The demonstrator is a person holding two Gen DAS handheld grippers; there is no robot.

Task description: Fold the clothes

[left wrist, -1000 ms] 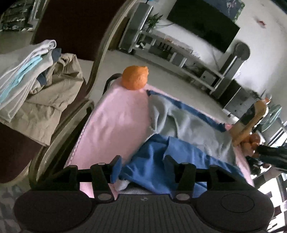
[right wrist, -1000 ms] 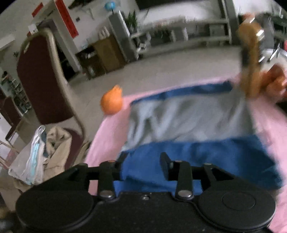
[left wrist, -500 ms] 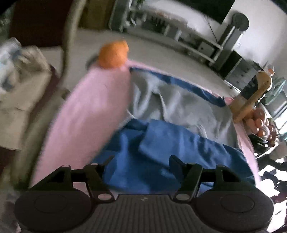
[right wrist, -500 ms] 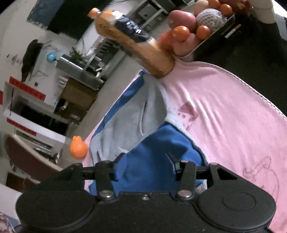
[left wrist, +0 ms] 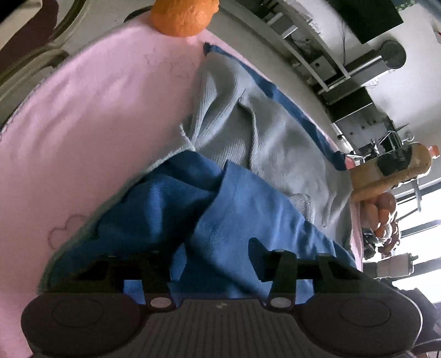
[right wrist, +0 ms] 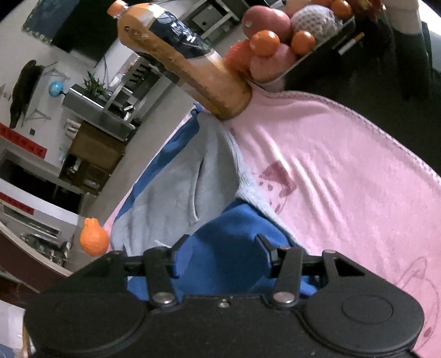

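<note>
On top of a pink blanket (left wrist: 91, 115) lies a blue and grey garment (left wrist: 242, 214), its grey inner side turned up across the middle and its blue outer layer bunched in soft folds at the near end. Both grippers sit low over that blue bunch. From the left wrist view, the left gripper (left wrist: 212, 261) has its fingers spread wide, with blue cloth lying in the gap and rising over the left finger; whether it grips anything I cannot tell. From the right wrist view, the right gripper (right wrist: 220, 247) is likewise spread, its two fingers standing on either side of a raised hump of blue fabric without pressing together. The garment's far edge shows a narrow blue band running along the far edge of the blanket. At one far corner sits an orange knobbly fruit (left wrist: 183, 15), just beyond the garment's tip. At the other far corner a tall orange drink bottle (right wrist: 182, 57) stands touching the garment's end, with a tray of fruit (right wrist: 278, 38) right beside it. Bare pink blanket stretches wide on the left of the garment in the left view, and wide again on the right of it in the right view, out to the blanket's stitched edge (right wrist: 386, 132).
</note>
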